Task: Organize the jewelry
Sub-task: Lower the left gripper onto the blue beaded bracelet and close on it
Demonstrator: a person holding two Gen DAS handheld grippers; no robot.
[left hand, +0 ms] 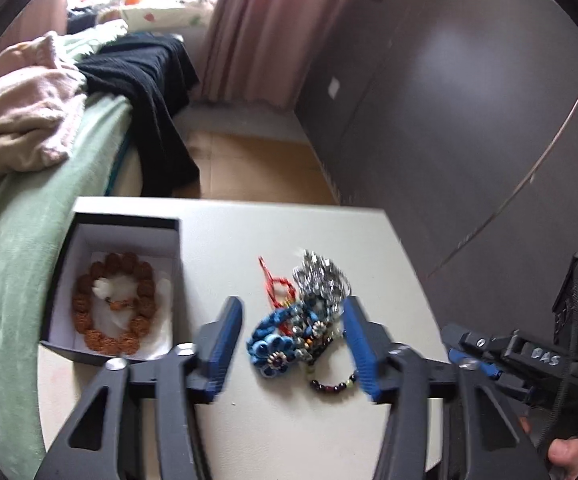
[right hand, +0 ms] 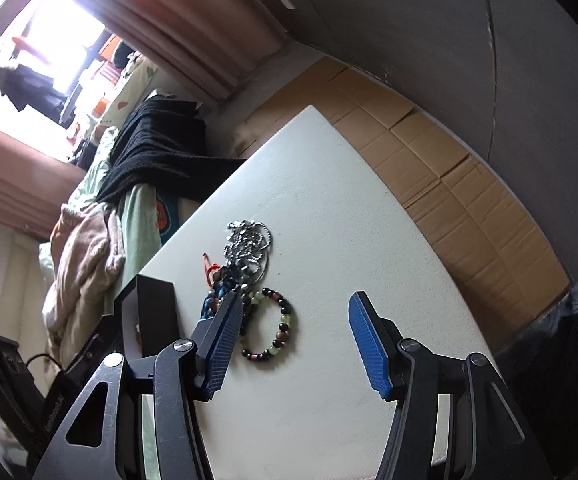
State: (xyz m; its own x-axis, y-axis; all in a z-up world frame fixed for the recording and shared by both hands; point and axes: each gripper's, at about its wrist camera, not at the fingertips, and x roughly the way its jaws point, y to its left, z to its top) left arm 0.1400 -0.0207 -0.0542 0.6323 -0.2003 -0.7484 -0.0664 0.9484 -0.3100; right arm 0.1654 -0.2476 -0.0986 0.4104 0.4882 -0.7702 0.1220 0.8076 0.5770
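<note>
We have one piece put away: a brown, knobbly seed-bead bracelet (left hand: pixel 113 304) lies in the open black box (left hand: pixel 125 222) at the table's (left hand: pixel 297 224) left. The rest waits in a tangled heap (left hand: pixel 301 320): blue knotted cord, red string, glittering silver chain, plus a glossy round-bead bracelet (right hand: pixel 269 328). Our left tool (left hand: pixel 293 344) straddles the heap, half open, gripping nothing; the right tool (right hand: pixel 294 340) hovers open and empty.
</note>
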